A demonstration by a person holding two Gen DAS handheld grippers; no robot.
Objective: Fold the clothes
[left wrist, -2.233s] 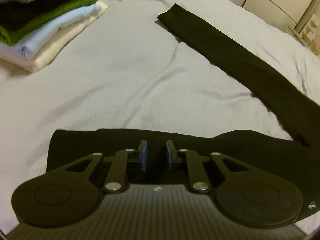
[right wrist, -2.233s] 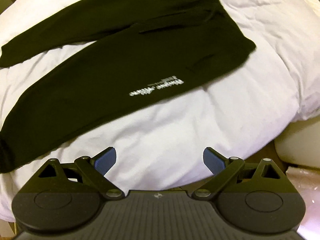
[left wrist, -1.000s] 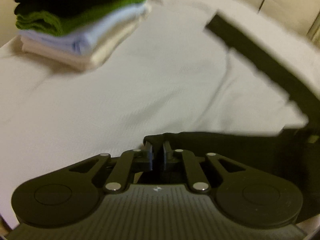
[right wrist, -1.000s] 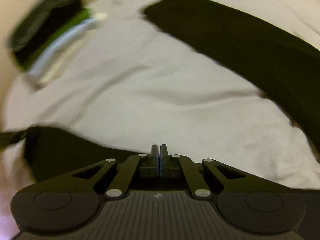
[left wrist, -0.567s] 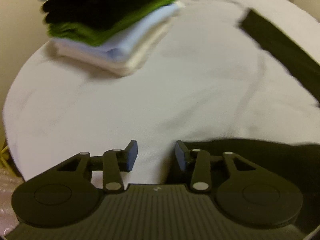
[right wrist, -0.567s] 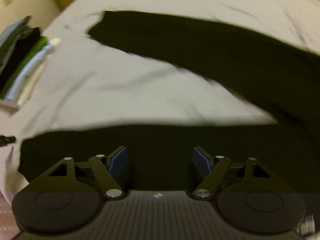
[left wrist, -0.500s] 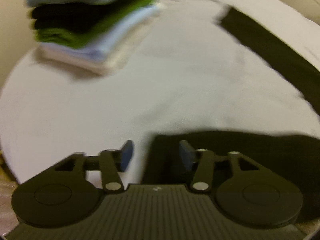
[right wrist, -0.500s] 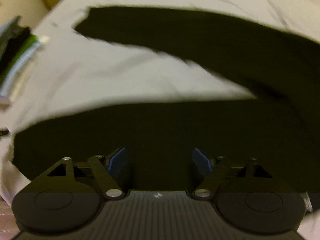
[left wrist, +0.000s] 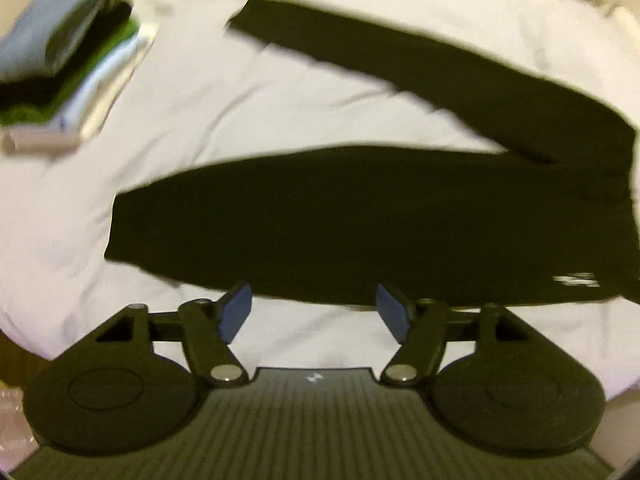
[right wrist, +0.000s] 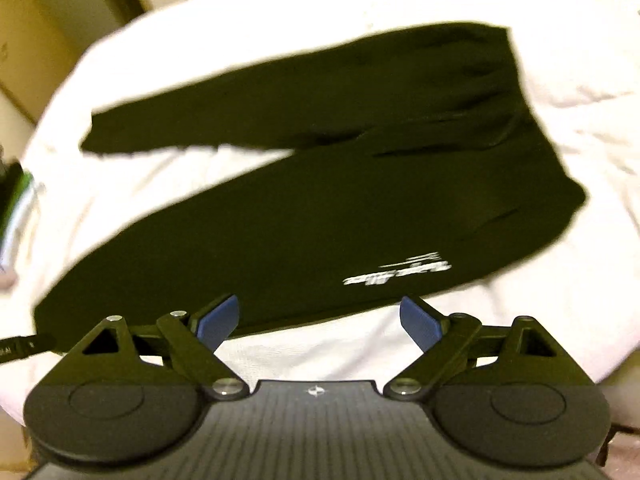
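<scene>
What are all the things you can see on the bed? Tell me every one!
black trousers: one pair, black with small white lettering on the near leg, spread flat across the bed, legs splayed apart.
stack of folded clothes: one pile, grey-blue, black, green, pale blue and cream layers, far left on the bed.
bed cover: one, white, under everything.
cupboard doors: cream, behind the bed, blurred.
left gripper: one, black with blue pads, open, just short of the near trouser leg.
right gripper: one, black with blue pads, open, at the near leg's edge.
</scene>
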